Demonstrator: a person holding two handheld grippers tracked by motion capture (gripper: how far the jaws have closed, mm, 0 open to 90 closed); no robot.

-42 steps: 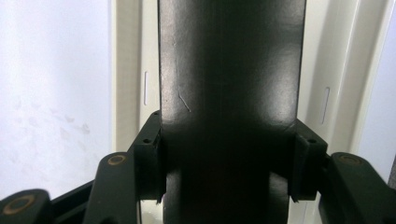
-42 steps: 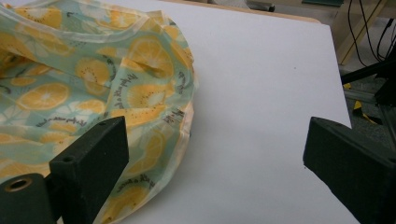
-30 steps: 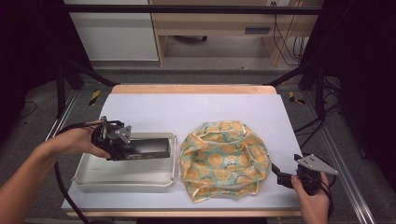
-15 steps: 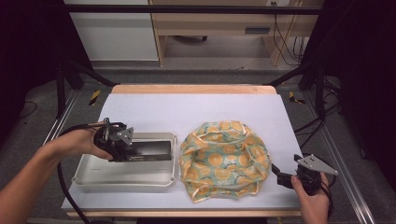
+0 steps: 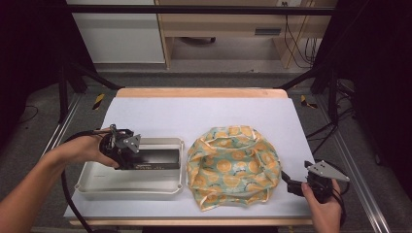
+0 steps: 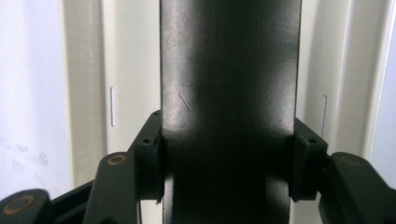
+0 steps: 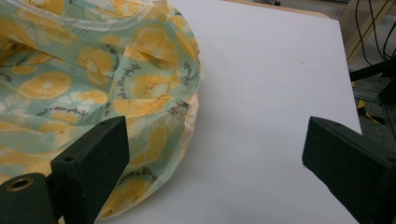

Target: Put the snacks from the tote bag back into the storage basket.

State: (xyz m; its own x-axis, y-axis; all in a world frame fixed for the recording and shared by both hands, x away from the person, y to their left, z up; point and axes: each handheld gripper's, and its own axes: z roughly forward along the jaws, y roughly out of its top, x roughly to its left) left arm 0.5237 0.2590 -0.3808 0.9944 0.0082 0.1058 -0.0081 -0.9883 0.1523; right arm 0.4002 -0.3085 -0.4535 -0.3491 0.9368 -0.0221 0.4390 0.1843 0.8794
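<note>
From where I stand, the left tongs (image 5: 145,158) have their pads pressed on both long sides of a flat black box (image 5: 158,158), gripping it over the white tray (image 5: 126,187) at the left of the bench (image 5: 204,114); in the left gripper view the black box (image 6: 229,93) runs straight up between the jaws, the pale tray floor showing on either side of it; whether the box already rests on the tray floor or hangs just above it, I cannot tell. The right tongs (image 5: 286,178) sit at the near right corner of the bench, jaws spread wide with nothing between them, one jaw just beside the hem of the orange-print cloth (image 5: 233,167); that cloth lies bunched in a rounded heap, just right of the tray. To my eye the box part is about settled, only the letting go remaining; the cloth looks untouched, and if it is meant to wrap or cover anything, that whole half of the work is still ahead.
</note>
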